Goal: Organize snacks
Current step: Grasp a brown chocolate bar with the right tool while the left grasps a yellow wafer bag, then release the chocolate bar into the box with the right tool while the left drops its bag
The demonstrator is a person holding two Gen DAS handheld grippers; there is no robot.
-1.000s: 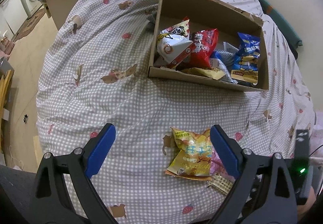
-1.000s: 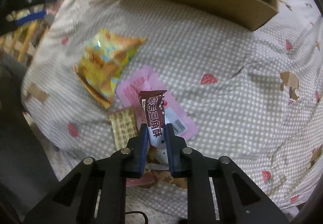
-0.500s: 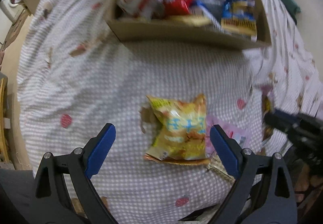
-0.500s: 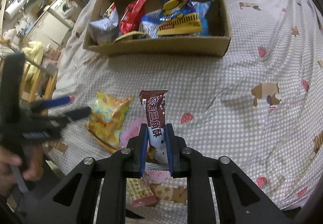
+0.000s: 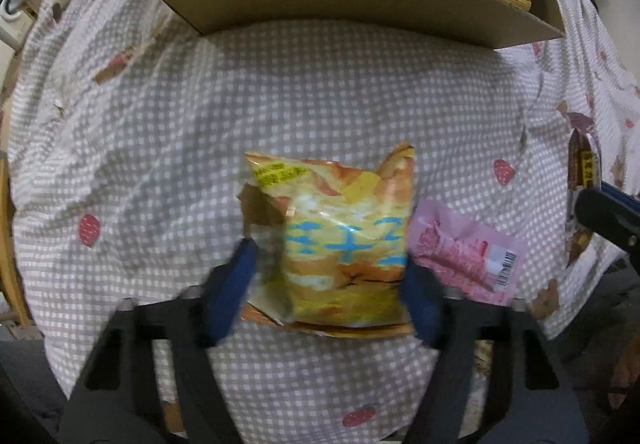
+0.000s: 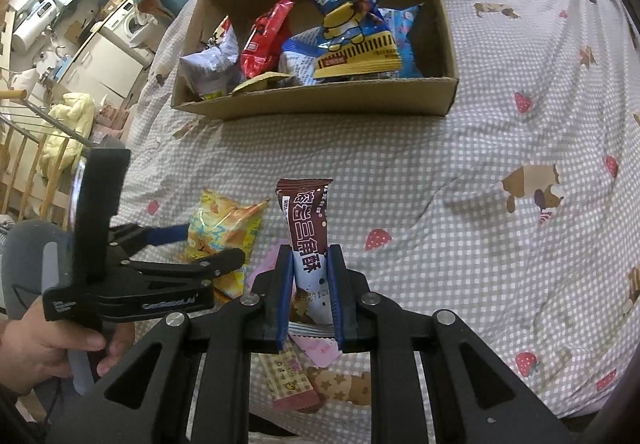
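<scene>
A yellow snack bag (image 5: 336,240) lies on the checked bedspread. My left gripper (image 5: 328,284) is down around it, its blue fingers (image 5: 230,288) blurred, one at each side of the bag, narrowed but with a gap; it also shows in the right wrist view (image 6: 176,240). My right gripper (image 6: 308,284) is shut on a brown-and-white wafer stick pack (image 6: 308,232) and holds it upright above the bed. The cardboard box (image 6: 320,104) with several snack bags lies beyond. A pink packet (image 5: 464,252) lies right of the yellow bag.
A small patterned bar (image 6: 288,380) and a cookie-print packet (image 6: 344,384) lie under my right gripper. The bed edge drops off at left, with a washing machine (image 6: 128,20) and a drying rack (image 6: 36,148) beyond.
My left gripper has dropped onto the yellow bag and its fingers have closed in from wide open. My right gripper has lifted the wafer pack higher and stays shut.
</scene>
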